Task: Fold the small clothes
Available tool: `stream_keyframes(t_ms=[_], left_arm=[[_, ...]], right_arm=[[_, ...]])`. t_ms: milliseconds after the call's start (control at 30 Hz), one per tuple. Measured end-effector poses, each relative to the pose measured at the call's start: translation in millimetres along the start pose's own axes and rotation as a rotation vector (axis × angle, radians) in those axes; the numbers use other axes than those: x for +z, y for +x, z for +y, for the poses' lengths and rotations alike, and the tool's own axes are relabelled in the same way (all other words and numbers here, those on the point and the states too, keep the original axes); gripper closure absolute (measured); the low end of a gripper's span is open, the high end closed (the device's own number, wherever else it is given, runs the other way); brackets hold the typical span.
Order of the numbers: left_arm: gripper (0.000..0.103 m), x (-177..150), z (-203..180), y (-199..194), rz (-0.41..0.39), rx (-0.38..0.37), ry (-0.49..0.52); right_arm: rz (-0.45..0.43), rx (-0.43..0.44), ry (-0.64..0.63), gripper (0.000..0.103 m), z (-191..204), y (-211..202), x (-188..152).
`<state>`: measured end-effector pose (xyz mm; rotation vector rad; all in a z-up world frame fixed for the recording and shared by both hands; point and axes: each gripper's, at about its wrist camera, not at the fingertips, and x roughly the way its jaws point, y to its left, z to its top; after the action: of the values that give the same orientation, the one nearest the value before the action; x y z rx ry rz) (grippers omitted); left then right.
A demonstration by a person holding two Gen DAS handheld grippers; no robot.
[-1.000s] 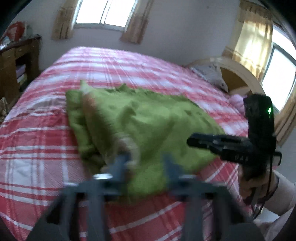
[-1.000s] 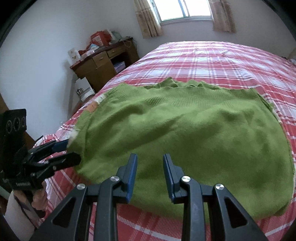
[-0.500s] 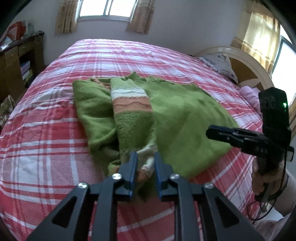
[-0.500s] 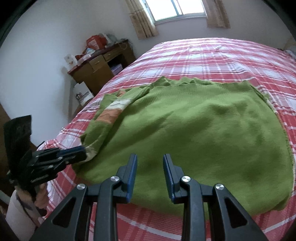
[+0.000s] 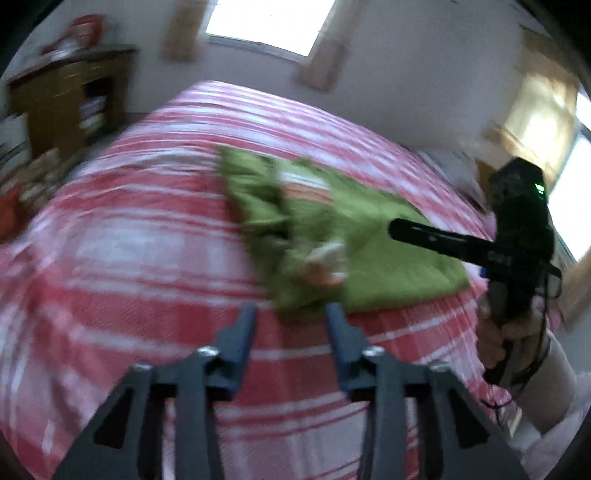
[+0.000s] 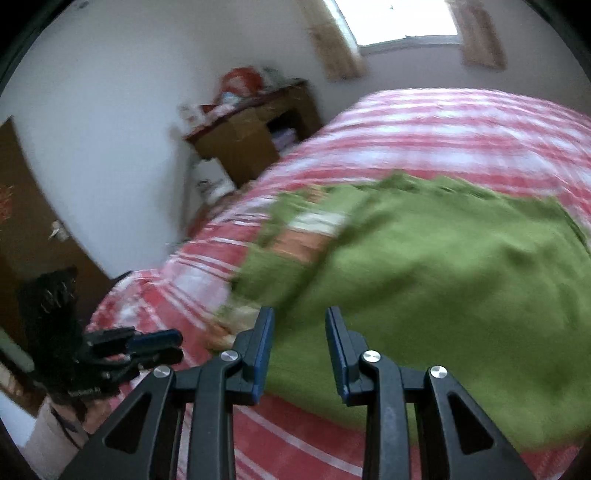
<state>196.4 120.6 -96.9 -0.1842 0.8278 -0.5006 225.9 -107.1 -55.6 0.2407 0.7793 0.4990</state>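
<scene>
A green knit sweater [image 5: 376,243] lies on the red plaid bed [image 5: 129,258], its striped orange and white sleeve [image 5: 306,192] folded over the body. It also shows in the right wrist view [image 6: 461,280], sleeve [image 6: 306,236] at its left side. My left gripper [image 5: 291,325] is open and empty, just short of the sweater's near edge; it also shows from the side in the right wrist view [image 6: 162,345]. My right gripper [image 6: 299,325] is open and empty over the sweater's near edge, and shows in the left wrist view [image 5: 399,230]. Both views are motion-blurred.
A wooden desk [image 6: 251,129] with clutter stands against the wall beyond the bed's left side, a white box [image 6: 210,181] beside it. A brown door [image 6: 22,206] is at the left. Curtained windows [image 5: 266,22] are on the far wall. The headboard and pillow [image 5: 454,166] lie at the right.
My left gripper has opened, let go of the sleeve and pulled back toward me. The sleeve now lies on the sweater. Both cameras have swung left and blurred.
</scene>
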Motion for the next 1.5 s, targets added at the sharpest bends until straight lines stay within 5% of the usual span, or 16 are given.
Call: stream_keyframes(t_ms=[100, 233, 367, 400, 600, 733, 900, 1067, 1167, 1300, 1500], left_arm=[[0.055, -12, 26, -21, -0.05, 0.068, -0.119], [0.055, -16, 50, -39, -0.081, 0.122, -0.203], [0.055, -17, 60, -50, -0.104, 0.157, -0.212], [0.055, -16, 61, -53, -0.114, 0.16, -0.213], [0.055, -16, 66, -55, -0.147, 0.144, -0.238], [0.055, -17, 66, -49, -0.124, 0.125, -0.24], [0.041, -15, 53, -46, -0.125, 0.108, -0.201], [0.041, -11, 42, -42, -0.131, 0.078, -0.181], [0.041, -11, 38, -36, -0.119, 0.07, -0.172], [0.037, -11, 35, -29, -0.098, 0.078, -0.163], [0.037, -7, 31, -25, -0.102, 0.055, -0.173]], right_arm=[[0.045, 0.08, -0.057, 0.073, 29, 27, 4], [0.194, 0.082, -0.128, 0.073, 56, 81, -13], [0.169, 0.029, -0.174, 0.076, 62, 90, -23], [0.175, 0.038, -0.18, 0.094, 65, 91, -22], [0.202, 0.116, -0.351, 0.095, 104, 77, -26], [0.302, 0.167, -0.278, 0.082, 93, 88, -32], [0.152, 0.32, -0.094, 0.073, 57, 44, -15], [0.0, 0.097, 0.157, 0.063, -24, 33, 23], [0.026, 0.071, 0.27, 0.063, -57, 62, 41], [0.093, 0.064, 0.258, 0.064, -47, 113, 65], [0.014, 0.333, 0.246, 0.064, -4, 134, 105]])
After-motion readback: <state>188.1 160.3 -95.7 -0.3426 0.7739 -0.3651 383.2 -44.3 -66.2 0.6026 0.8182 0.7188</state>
